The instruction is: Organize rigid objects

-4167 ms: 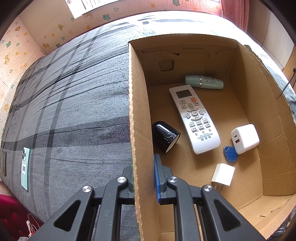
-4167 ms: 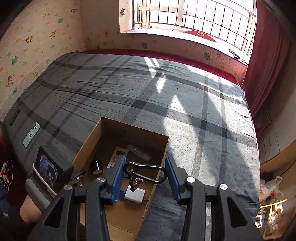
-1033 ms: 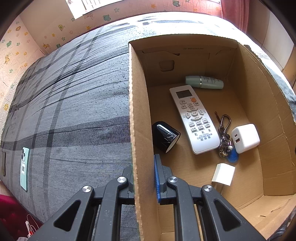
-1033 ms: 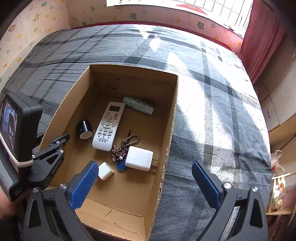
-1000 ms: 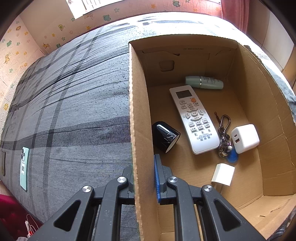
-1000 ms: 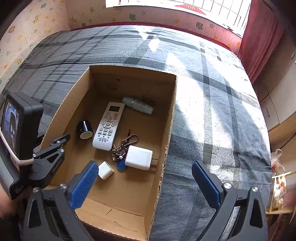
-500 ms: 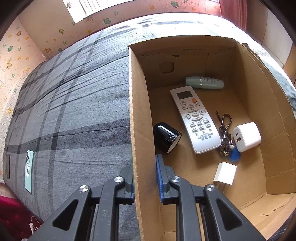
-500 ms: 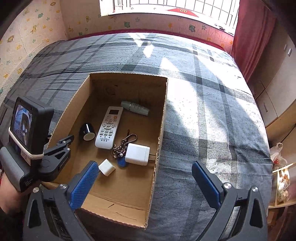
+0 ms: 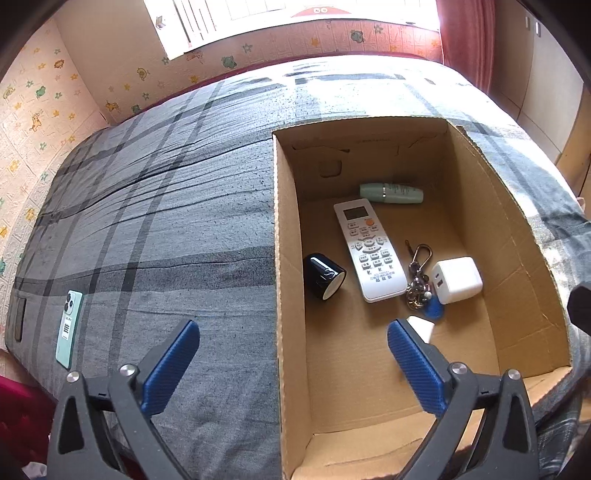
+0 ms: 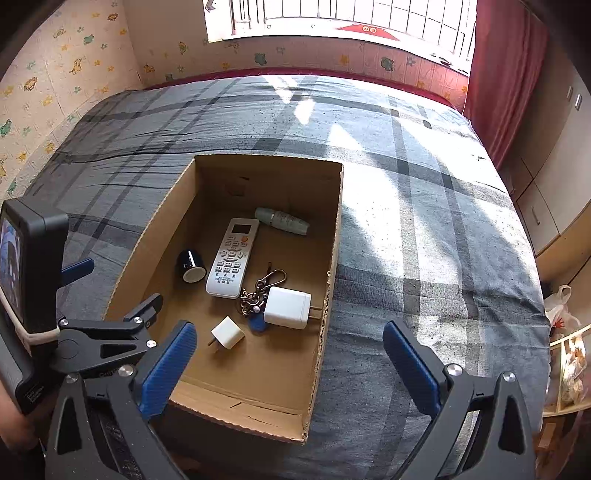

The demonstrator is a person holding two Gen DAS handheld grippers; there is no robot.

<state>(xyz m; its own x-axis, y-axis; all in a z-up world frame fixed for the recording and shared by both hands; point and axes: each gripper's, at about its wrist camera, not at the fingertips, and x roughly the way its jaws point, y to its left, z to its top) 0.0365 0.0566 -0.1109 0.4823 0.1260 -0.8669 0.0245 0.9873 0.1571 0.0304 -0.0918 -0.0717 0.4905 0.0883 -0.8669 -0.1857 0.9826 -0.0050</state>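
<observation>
A wide bed (image 10: 424, 229) covered in grey plaid fabric fills a bedroom with cartoon-animal wallpaper, a bright barred window (image 10: 332, 18) at the far wall and a dark red curtain (image 10: 506, 74) at the far right. An open brown cardboard box (image 10: 332, 258) sits on the near part of the bed, its long axis running near to far. Inside it, a white remote control (image 10: 231, 258) lies flat near the middle, lengthwise along the box with its small screen at the far end. Beyond it a pale green bottle (image 10: 282, 220) lies on its side, crosswise. Left of the remote a glossy black cup (image 10: 190, 264) lies tipped, its white inside facing the near end. Right of the remote lies a bunch of keys (image 10: 258, 291) on a carabiner with a blue tag, touching a white charger block (image 10: 288, 307) whose prongs point at the right wall. A smaller white plug cube (image 10: 227, 333) rests nearer. A mint-green phone (image 9: 68, 328) lies flat on the bed, well left of the box. The left gripper (image 9: 291, 354) has just been opening; its blue pads are spread wide to either side of the box's left wall without touching it. The right gripper (image 10: 290, 360) is likewise spread wide and empty above the box's near right corner.
</observation>
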